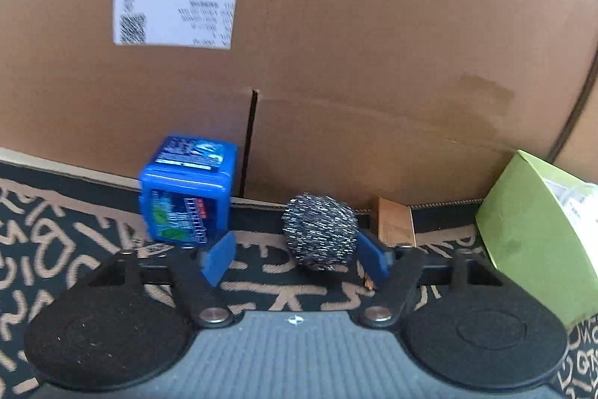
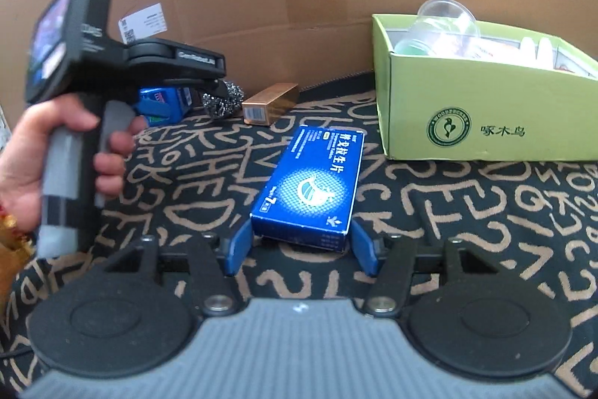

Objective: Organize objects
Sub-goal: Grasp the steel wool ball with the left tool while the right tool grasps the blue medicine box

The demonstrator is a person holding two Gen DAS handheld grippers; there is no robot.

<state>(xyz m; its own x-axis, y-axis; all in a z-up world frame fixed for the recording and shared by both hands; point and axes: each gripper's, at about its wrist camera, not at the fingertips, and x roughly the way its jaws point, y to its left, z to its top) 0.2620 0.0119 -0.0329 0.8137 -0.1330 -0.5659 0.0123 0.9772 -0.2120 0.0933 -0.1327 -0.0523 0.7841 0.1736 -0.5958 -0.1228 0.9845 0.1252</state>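
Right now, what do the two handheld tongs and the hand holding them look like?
Both tongs, left and right, have blue finger pads on black linkage arms with silver pivot bolts, two black round discs and a ribbed grey body. Seen from the right wrist, the left unit has a black body with white lettering, a grey handle and a rear screen. The bare hand shows a gold and red bracelet.

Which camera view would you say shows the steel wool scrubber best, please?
The left wrist view: the steel wool scrubber sits close and nearly whole. In the right wrist view it is small and partly hidden behind the left gripper.
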